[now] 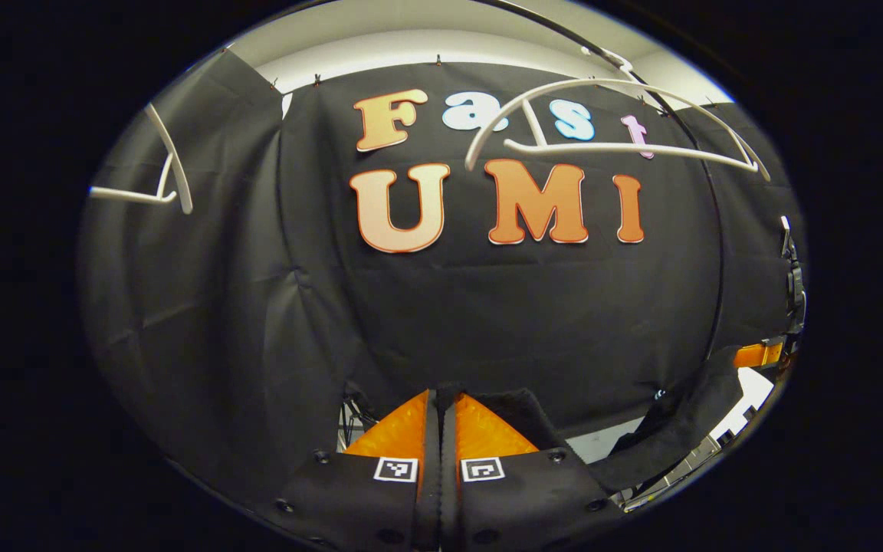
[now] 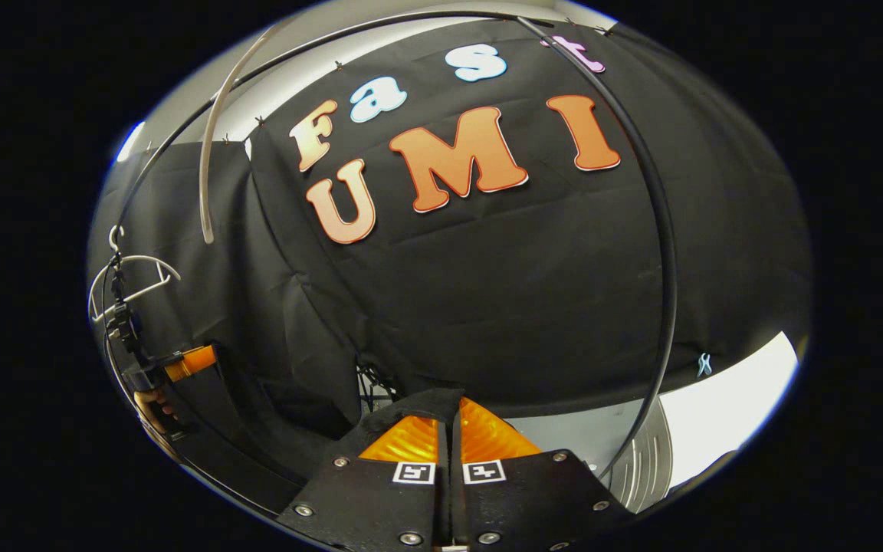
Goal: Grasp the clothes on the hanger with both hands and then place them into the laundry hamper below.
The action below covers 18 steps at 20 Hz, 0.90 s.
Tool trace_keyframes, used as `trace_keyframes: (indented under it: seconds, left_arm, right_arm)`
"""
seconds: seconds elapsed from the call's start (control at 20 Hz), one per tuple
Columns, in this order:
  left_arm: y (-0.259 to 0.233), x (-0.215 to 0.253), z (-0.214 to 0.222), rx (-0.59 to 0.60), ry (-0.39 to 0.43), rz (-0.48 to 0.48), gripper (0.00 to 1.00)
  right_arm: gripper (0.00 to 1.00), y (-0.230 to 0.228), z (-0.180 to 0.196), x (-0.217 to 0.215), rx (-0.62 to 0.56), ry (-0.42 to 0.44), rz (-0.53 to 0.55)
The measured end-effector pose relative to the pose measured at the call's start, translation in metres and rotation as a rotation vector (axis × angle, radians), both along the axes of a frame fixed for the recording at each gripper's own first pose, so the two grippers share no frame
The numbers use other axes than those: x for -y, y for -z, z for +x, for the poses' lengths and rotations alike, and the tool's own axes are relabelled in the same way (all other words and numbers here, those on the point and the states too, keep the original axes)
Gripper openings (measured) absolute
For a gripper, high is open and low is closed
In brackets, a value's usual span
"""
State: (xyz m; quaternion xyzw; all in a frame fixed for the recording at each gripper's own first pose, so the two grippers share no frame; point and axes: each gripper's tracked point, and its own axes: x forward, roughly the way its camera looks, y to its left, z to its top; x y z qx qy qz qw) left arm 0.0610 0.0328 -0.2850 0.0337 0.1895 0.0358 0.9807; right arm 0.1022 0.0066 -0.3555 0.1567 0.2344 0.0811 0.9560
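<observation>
A black garment (image 1: 664, 429) hangs stretched between my two grippers, below the hangers. In the left gripper view my left gripper (image 1: 439, 395) is shut, with a fold of the garment pinched between its fingers and lying over the right one. Far off at the right edge is my right gripper (image 1: 759, 355). In the right gripper view my right gripper (image 2: 453, 402) is shut on the garment's edge (image 2: 403, 410). My left gripper (image 2: 192, 360), held by a hand (image 2: 152, 410), is at the far left. A white slatted hamper (image 2: 648, 460) stands low at the right.
Two bare white hangers (image 1: 610, 146) (image 1: 158, 176) hang from the rack above. The rack's black tube (image 2: 664, 230) curves down on the right of the right gripper view. Another white hanger (image 2: 131, 280) hangs above the left gripper. The black cloth wall stands close behind.
</observation>
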Motion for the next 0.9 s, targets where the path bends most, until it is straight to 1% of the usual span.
trace_keyframes:
  seconds: [0.3, 0.55, 0.65, 0.7, 0.75, 0.9]
  left_arm:
    - [0.067, 0.022, -0.021, -0.099, 0.038, -0.031, 0.07]
    - [0.14, 0.042, -0.044, -0.233, 0.077, -0.059, 0.07]
    - [0.167, 0.045, -0.052, -0.271, 0.079, -0.067, 0.07]
    - [0.18, 0.046, -0.056, -0.296, 0.077, -0.08, 0.05]
    - [0.196, 0.05, -0.063, -0.326, 0.076, -0.105, 0.07]
    - [0.23, 0.063, -0.078, -0.399, 0.085, -0.184, 0.07]
  right_arm:
    - [0.0, 0.044, -0.016, -0.023, -0.037, -0.017, -0.05]
    - [0.0, 0.101, -0.036, -0.041, -0.123, -0.051, -0.056]
    - [0.0, 0.126, -0.045, -0.046, -0.153, -0.062, -0.066]
    - [0.0, 0.139, -0.05, -0.048, -0.169, -0.068, -0.071]
    - [0.0, 0.152, -0.054, -0.049, -0.183, -0.069, -0.077]
    - [0.0, 0.189, -0.062, -0.044, -0.225, -0.062, -0.089]
